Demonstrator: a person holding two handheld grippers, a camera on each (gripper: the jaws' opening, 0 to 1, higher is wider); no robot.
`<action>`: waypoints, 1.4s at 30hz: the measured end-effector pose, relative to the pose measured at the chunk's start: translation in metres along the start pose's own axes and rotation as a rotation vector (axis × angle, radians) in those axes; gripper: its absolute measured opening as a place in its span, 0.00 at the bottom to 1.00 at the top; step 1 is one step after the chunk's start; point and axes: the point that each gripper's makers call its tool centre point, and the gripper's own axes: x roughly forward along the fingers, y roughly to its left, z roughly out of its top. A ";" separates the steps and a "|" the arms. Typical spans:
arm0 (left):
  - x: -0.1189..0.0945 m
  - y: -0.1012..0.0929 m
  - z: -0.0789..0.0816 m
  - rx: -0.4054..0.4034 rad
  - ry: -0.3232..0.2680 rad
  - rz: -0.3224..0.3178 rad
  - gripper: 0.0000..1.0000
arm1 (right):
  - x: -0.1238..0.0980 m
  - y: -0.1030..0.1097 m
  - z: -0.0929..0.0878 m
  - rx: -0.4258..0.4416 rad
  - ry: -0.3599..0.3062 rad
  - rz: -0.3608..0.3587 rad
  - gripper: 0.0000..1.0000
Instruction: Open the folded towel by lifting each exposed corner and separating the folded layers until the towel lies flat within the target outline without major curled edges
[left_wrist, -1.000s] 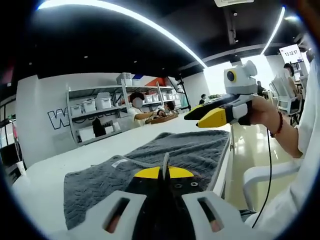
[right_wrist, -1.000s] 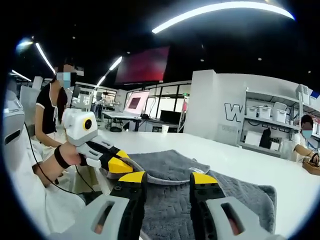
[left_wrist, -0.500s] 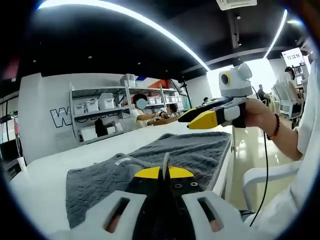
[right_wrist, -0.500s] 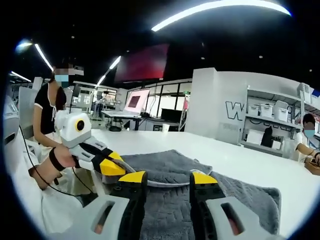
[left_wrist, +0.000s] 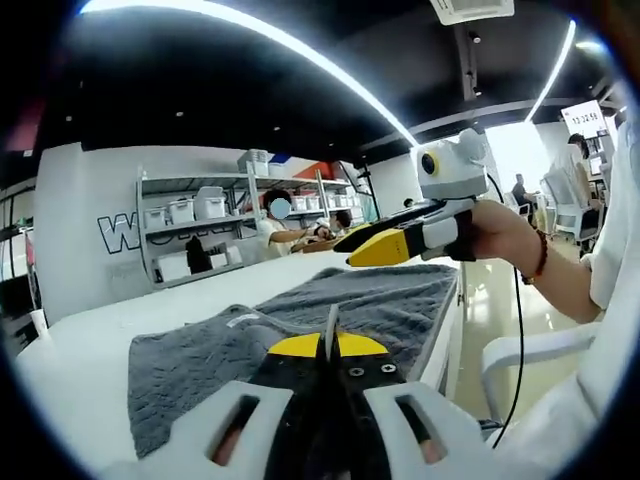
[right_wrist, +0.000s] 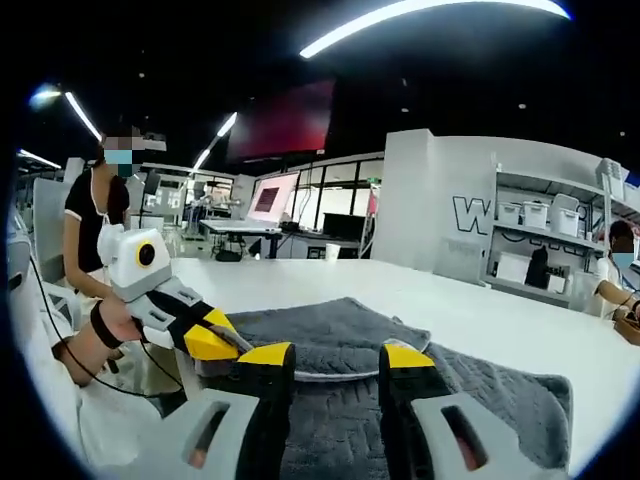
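So in the left gripper view, the grey towel (left_wrist: 300, 320) is spread on the white table (left_wrist: 90, 350), stretching away from the near edge toward the shelves. The left gripper (left_wrist: 328, 345) is parked low over the near hem, jaws pinched together with a thin pale strip of towel edge caught between the yellow tips, so it's counted as clamped on the towel. The right gripper (left_wrist: 375, 245) is seen coming in from the right, held above the far right part of the towel, not touching it.

In the right gripper view, the right gripper (right_wrist: 335, 360) is plainly released, a clear gap between its jaws and nothing held. A folded upper layer is seen straight ahead and below it, its rounded edge running left to right. The left gripper (right_wrist: 205, 335) is down at that hem on the left, so the free fold is probably best reached by the right one.
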 end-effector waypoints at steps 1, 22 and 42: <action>-0.001 0.000 0.000 0.001 -0.001 0.000 0.03 | 0.001 0.000 0.000 0.002 0.000 0.000 0.28; -0.010 0.009 0.000 -0.028 -0.027 0.025 0.03 | 0.022 -0.001 -0.015 0.012 0.058 0.000 0.28; -0.018 0.008 -0.002 -0.042 -0.040 0.030 0.03 | 0.044 -0.006 -0.031 0.014 0.117 -0.008 0.29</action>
